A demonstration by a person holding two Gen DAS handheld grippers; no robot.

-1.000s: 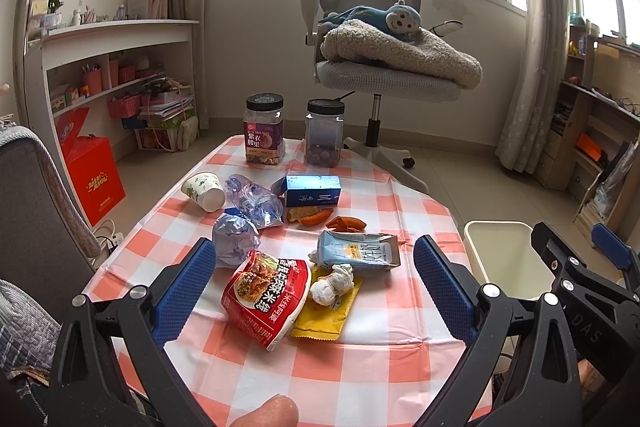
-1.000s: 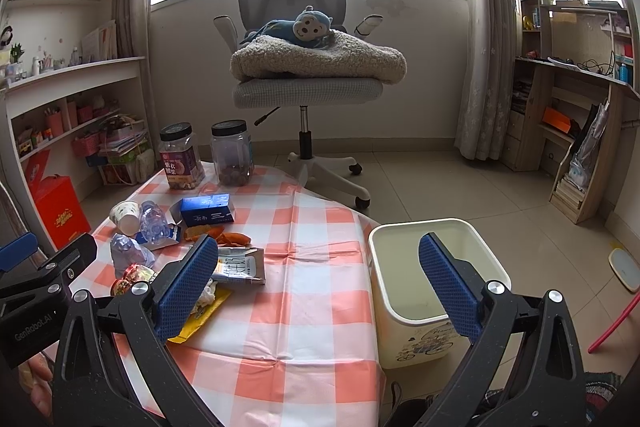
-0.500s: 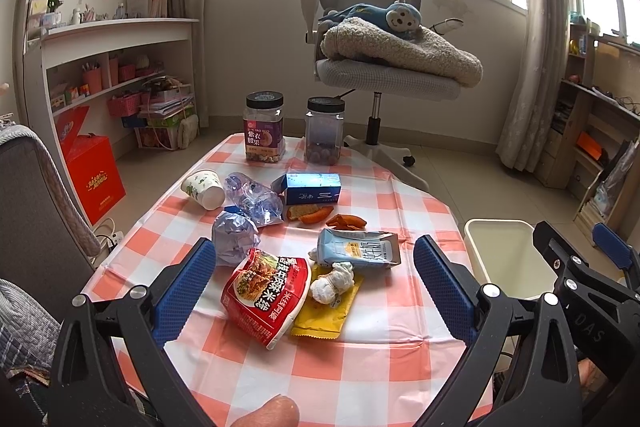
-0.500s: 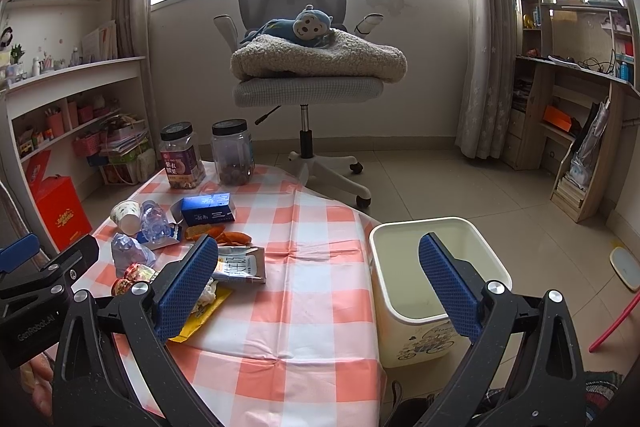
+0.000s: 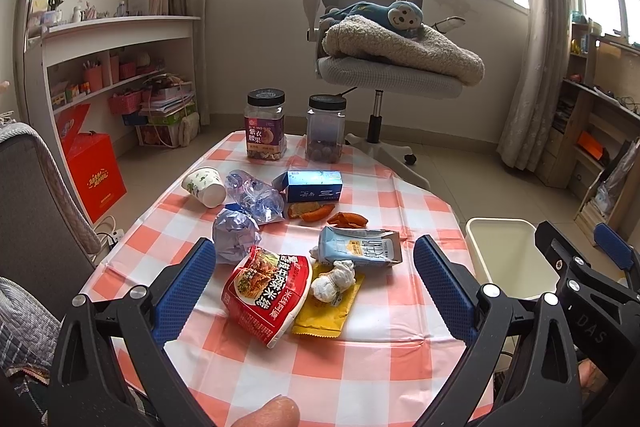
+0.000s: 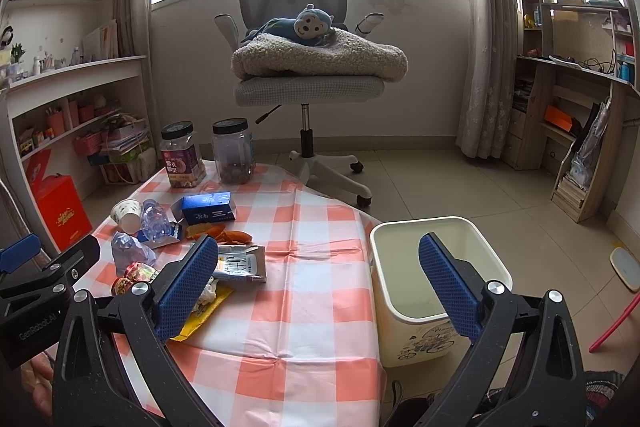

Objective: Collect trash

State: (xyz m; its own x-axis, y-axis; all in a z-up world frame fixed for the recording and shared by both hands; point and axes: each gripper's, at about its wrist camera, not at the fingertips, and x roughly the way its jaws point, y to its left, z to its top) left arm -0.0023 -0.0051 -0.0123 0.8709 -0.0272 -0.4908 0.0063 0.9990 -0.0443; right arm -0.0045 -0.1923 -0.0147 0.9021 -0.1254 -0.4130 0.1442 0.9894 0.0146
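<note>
Red-and-white checked cloth covers the low table [image 5: 376,359], and the trash lies scattered over its near and middle part. Closest to the left gripper [image 5: 316,283] sits a red snack bag [image 5: 266,295], partly overlapping a yellow wrapper [image 5: 326,315] on which a crumpled white tissue [image 5: 332,281] rests. Just beyond the tissue lies a light blue milk carton [image 5: 360,247] on its side. Left of the snack bag is a crumpled ball of bluish plastic [image 5: 235,235], and behind it a crushed clear water bottle [image 5: 256,195] and a tipped paper cup [image 5: 204,186]. A blue box [image 5: 314,186] lies further back, with orange peel pieces [image 5: 312,211] between it and the carton. Two dark-lidded jars stand upright at the far edge: a labelled nut jar [image 5: 265,125] and a clear jar [image 5: 325,129] beside it.

Both tongs hang released above the table, fingers spread wide and gripping nothing. The left gripper hovers over the snack bag and wrapper. The right gripper [image 6: 318,283] sits further right, its left finger over the table's near side and its right finger over the cream waste bin [image 6: 440,227], which stands on the floor just beside the table's right edge. Behind the table, an office chair [image 6: 304,91] carries a folded blanket [image 6: 320,57] and a blue plush monkey [image 6: 308,25].
</note>
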